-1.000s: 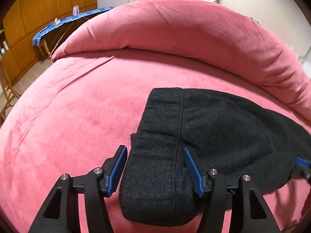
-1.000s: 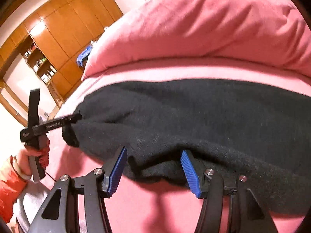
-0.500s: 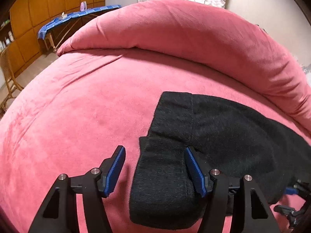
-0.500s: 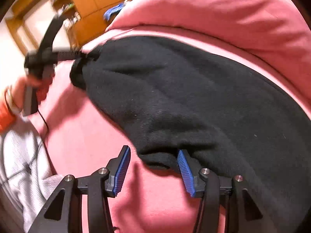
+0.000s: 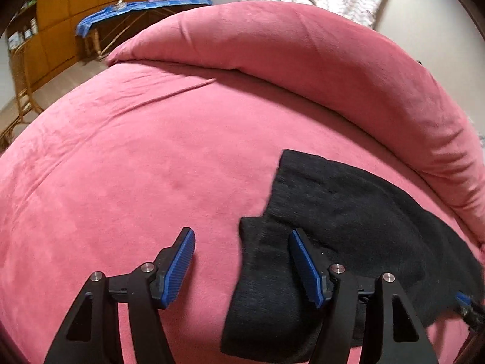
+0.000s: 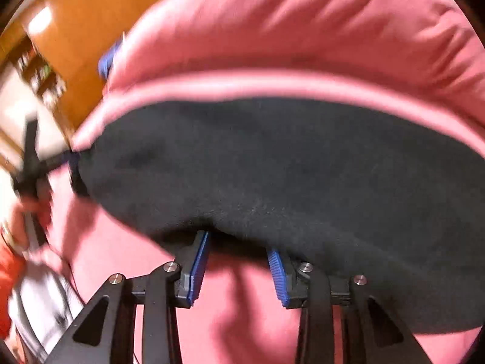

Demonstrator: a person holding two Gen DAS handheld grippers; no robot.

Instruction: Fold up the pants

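**Spotter:** Between your left gripper [image 5: 241, 256] pads, look first: the jaws are opening and stand wide. The blue pad on the right sits against the near end of the black pants [image 5: 348, 221], the left pad is over bare cover, and nothing is pinched. I judge you keep it spread so it can straddle that hem.

**Operator:** And my other tool?

**Spotter:** Your right gripper [image 6: 238, 268] is closing. Its tips sit right at the near edge of the pants [image 6: 272, 163], where the cloth bulges over them. That view is blurred, so you cannot count on a hold; the pads look apart, with only shadow and pink cover between them.

**Operator:** Where does the garment lie overall?

**Spotter:** You have it stretched sideways across the pink bed cover [image 5: 136, 166], its far edge just near the long pink bolster [image 5: 303, 54]. From your left camera it runs off to the right; from your right camera it fills the middle, with your left tool at its far-left end.

**Operator:** So the step?

**Spotter:** You seem to be taking the near edge at two spots, likely to carry it over. Beyond the bed are wooden cupboards [image 5: 60, 15] and a blue-topped board [image 5: 136, 6].
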